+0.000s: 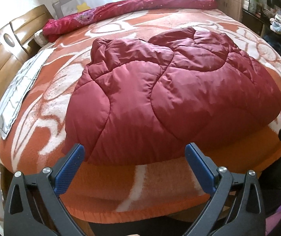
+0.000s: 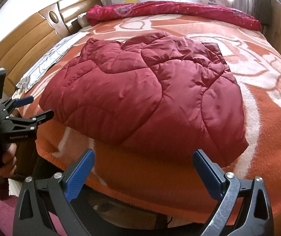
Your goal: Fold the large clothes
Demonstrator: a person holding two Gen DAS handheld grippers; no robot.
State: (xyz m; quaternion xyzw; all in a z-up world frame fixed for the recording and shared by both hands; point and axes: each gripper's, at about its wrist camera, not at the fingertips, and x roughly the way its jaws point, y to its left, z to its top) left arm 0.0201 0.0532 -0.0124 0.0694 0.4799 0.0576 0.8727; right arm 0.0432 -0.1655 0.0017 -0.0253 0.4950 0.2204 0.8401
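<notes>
Both tools hang off the bed's near edge, fingers spread, gripping nothing: left gripper (image 1: 134, 153), right gripper (image 2: 143, 158). The folded quilted jacket (image 1: 160, 98) lies mid-blanket (image 1: 140, 194). Only the right view shows the hand (image 2: 0, 161) holding the left tool; a crimson quilt (image 2: 170, 11) lines the far edge.

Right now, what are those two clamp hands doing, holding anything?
Left gripper: open, holding nothing, short of the red padded jacket.
Right gripper: open, holding nothing, also at the jacket's near edge.
</notes>
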